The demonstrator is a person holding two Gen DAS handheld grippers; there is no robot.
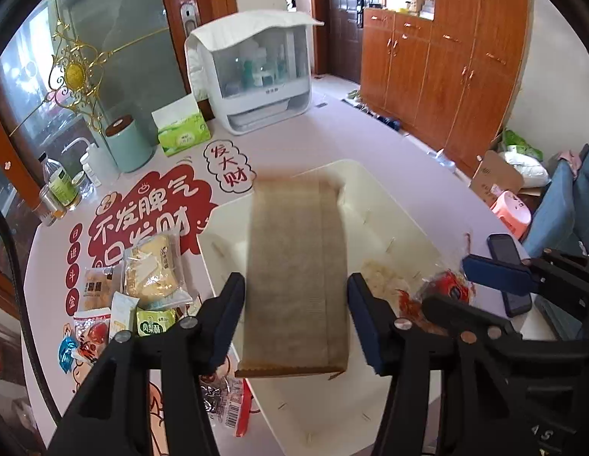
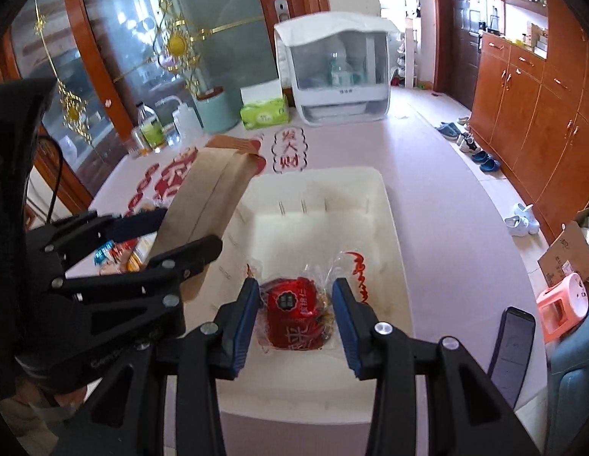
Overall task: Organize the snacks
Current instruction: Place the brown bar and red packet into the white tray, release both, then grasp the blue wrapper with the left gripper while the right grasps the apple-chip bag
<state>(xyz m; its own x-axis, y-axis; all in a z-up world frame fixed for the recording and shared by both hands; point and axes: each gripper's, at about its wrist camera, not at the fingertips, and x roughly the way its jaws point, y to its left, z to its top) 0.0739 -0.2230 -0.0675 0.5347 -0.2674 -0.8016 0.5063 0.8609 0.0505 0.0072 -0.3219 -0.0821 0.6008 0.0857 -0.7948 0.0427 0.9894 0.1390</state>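
Observation:
A white plastic bin (image 1: 404, 228) (image 2: 393, 205) stands on the table. A flat brown paper packet (image 1: 298, 273) (image 2: 207, 197) hangs above its left side, blurred, between the wide-open jaws of my left gripper (image 1: 296, 315) (image 2: 180, 231); the pads do not touch it. My right gripper (image 2: 296, 323) (image 1: 472, 285) is open over the bin's near end, its pads either side of a red snack in clear wrap (image 2: 298, 315) (image 1: 446, 285) that lies on the bin floor. Several loose snack packs (image 1: 142, 288) lie on the table left of the bin.
A white countertop cabinet (image 1: 256, 76), a green tissue box (image 1: 182, 129), a mint canister (image 1: 127, 144) and bottles (image 1: 60, 186) stand at the table's far side. A dark phone (image 2: 510, 345) lies right of the bin. Wooden cupboards (image 2: 529, 95) line the right wall.

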